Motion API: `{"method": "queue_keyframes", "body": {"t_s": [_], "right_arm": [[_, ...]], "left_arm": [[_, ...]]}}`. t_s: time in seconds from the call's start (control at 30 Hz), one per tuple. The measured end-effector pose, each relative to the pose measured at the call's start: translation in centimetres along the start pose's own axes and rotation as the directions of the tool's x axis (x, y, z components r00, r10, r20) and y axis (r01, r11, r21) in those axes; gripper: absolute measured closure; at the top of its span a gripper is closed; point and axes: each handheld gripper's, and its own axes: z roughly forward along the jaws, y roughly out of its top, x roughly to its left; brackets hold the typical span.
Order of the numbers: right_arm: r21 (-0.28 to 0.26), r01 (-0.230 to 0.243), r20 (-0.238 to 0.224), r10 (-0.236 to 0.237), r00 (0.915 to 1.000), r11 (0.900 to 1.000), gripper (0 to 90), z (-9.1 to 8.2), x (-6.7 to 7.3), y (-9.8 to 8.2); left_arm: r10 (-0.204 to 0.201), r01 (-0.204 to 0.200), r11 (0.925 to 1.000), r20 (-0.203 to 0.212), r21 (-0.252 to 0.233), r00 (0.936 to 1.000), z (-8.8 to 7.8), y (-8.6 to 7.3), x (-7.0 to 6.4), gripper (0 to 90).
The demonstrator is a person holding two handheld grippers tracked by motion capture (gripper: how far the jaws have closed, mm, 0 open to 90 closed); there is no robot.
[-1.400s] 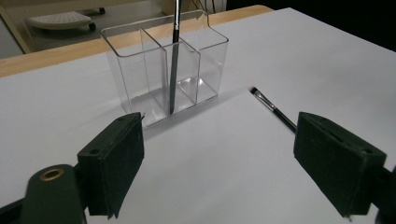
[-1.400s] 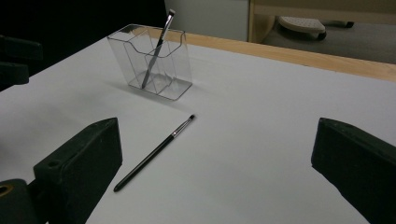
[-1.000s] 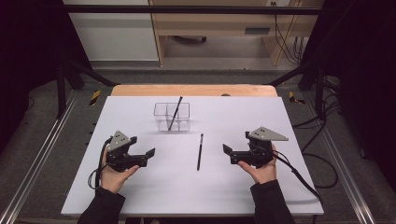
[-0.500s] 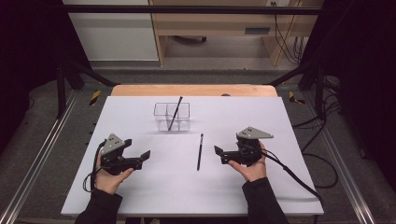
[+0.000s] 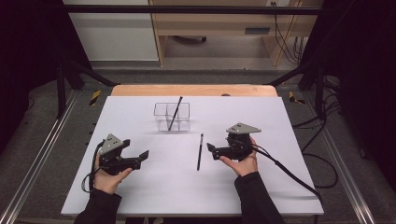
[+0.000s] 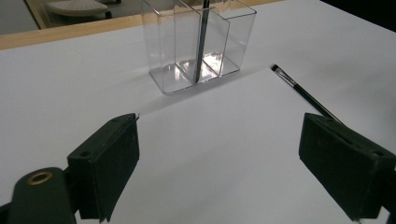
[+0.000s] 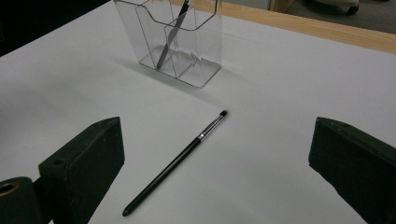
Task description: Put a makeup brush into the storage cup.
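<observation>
Right gripper (image 5: 211,150) hovers with its jaws spread wide, holding nothing, just beside the black brush (image 5: 200,151) that lies flat on the white table (image 5: 280,140). Left gripper (image 5: 142,156), also wide apart and holding nothing, sits well away; another brush (image 5: 175,113) leans in the clear organizer (image 5: 172,116).

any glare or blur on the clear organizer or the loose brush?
Left gripper view: bright glare on the clear organizer base, fingers soft. Right gripper view: loose brush sharp, organizer casts a faint shadow. High view: even light, slightly soft.
</observation>
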Motion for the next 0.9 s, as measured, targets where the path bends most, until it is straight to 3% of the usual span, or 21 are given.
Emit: {"method": "queue_keyframes", "body": {"t_s": [0.33, 0.9], "right_arm": [[0.029, 0.011, 0.006, -0.012, 0.9999, 1.0, 4.3, 1.6, 0.4, 0.7], [0.1, 0.014, 0.002, -0.014, 0.9999, 0.995, 5.2, 5.3, 1.6, 0.4]], "left_arm": [[0.009, -0.009, 0.9997, -0.014, 0.022, 0.9999, 0.1, -0.2, 0.1, 11.5], [0.018, -0.018, 0.9996, -0.005, 0.021, 0.9998, -0.3, -0.1, 0.1, 13.1]]}}
